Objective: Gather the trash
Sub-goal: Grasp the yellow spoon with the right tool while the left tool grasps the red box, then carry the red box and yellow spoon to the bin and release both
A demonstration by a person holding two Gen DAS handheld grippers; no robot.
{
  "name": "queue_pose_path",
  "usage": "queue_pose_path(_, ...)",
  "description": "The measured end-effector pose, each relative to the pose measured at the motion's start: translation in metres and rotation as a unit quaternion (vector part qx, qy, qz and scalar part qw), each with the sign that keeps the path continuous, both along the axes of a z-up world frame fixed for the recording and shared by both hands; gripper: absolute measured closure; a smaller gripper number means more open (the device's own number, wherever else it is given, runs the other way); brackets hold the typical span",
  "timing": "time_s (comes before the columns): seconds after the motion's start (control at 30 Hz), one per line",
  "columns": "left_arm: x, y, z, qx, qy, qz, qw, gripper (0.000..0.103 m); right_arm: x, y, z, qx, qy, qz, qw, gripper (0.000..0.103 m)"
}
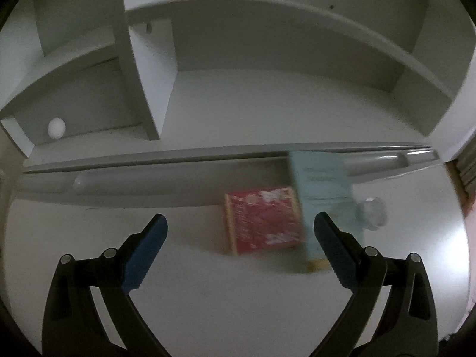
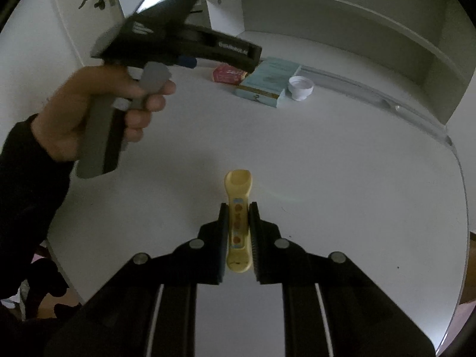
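Observation:
A red box (image 1: 263, 220) lies on the white table beside a pale blue box (image 1: 324, 196), with a small clear plastic cup (image 1: 372, 212) to the right of them. My left gripper (image 1: 239, 223) is open and empty, just short of the red box. In the right wrist view the red box (image 2: 228, 73), blue box (image 2: 267, 81) and white cup (image 2: 301, 87) sit at the far side of the table. My right gripper (image 2: 238, 208) is shut on a yellow tube-shaped wrapper (image 2: 238, 208) held above the table.
White shelving (image 1: 238, 59) stands behind the table, with a small white ball (image 1: 56, 128) in its left compartment. A raised rail (image 1: 208, 160) runs along the table's back edge. The hand holding the left gripper (image 2: 119, 104) shows at left, with a door (image 2: 86, 6) behind.

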State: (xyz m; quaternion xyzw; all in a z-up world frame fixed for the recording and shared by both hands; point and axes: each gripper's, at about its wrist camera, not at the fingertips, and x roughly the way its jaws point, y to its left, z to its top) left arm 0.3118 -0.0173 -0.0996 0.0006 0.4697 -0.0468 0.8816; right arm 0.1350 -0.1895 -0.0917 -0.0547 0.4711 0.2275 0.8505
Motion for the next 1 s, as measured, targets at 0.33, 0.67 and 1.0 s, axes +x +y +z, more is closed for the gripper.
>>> queue_pose_path(0.33, 0.004, 0.004, -0.004, -0.004, -0.013, -0.008, 0.9999, 0.027, 0.004, -0.016, 0.002, 0.016, 0.003, -0.021, 1.000, 0.089)
queue_pose_path(0.67, -0.017, 0.007, 0.006, 0.004, -0.003, 0.004, 1.0000, 0.048, -0.009, -0.043, 0.006, 0.020, -0.011, -0.060, 0.998, 0.089)
queue_pose_path(1.0, -0.133, -0.107, 0.050, -0.037, -0.044, -0.146, 0.9876, 0.048, -0.077, -0.206, 0.008, 0.037, -0.028, -0.250, 0.967, 0.089)
